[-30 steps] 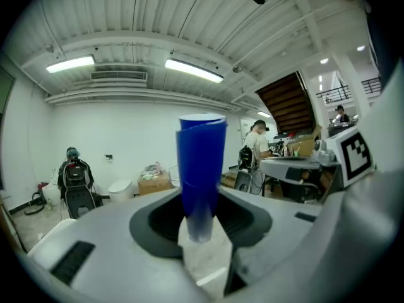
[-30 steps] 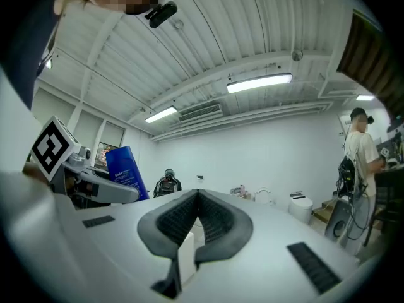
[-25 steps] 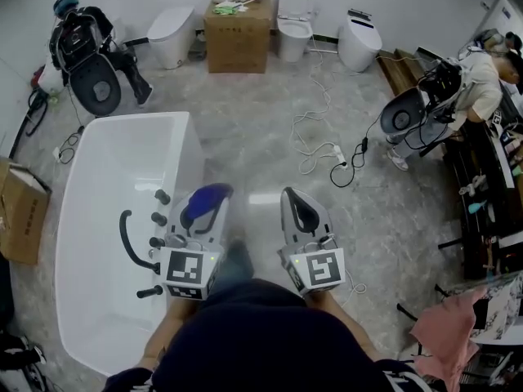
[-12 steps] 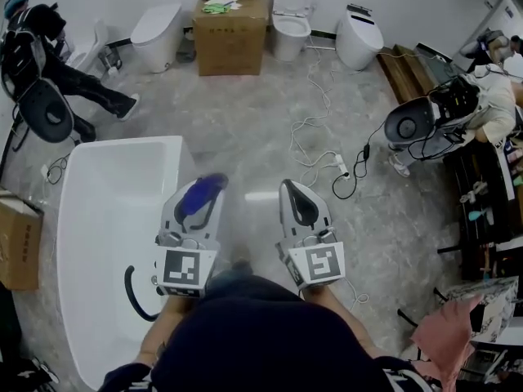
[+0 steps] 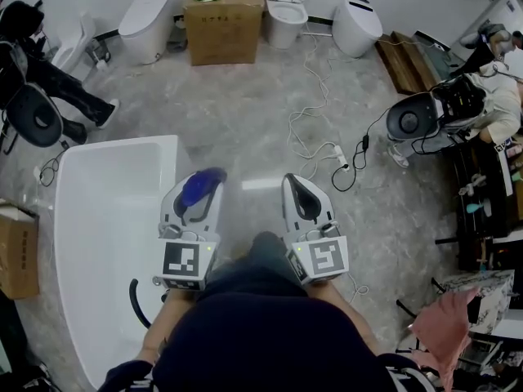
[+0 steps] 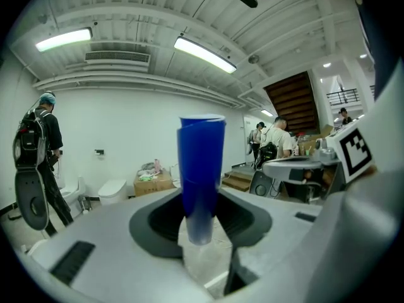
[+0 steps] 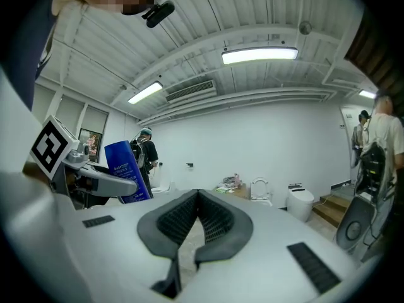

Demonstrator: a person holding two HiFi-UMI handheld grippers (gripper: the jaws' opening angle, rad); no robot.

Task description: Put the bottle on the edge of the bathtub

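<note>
A blue bottle (image 5: 198, 191) lies between the jaws of my left gripper (image 5: 201, 183), which is shut on it. In the left gripper view the bottle (image 6: 201, 169) stands upright between the dark pads. The gripper hovers just right of the white bathtub (image 5: 98, 219), near its right rim (image 5: 177, 166). My right gripper (image 5: 303, 193) is beside it over the grey floor, shut with nothing in it; its ribbed pads (image 7: 214, 218) meet at the tip. From the right gripper view the bottle (image 7: 126, 172) shows at the left.
A black hose (image 5: 136, 300) curls inside the tub. A cardboard box (image 5: 224, 19) and toilets (image 5: 145, 27) (image 5: 357, 24) line the far wall. Cables (image 5: 323, 141) trail over the floor ahead. People stand at the left (image 5: 41, 96) and the right (image 5: 490, 96).
Both grippers have moved forward along the tub's right side, the bottle still held. The tub's taps have passed out of sight under the left gripper. The person at the left has shifted further left.
</note>
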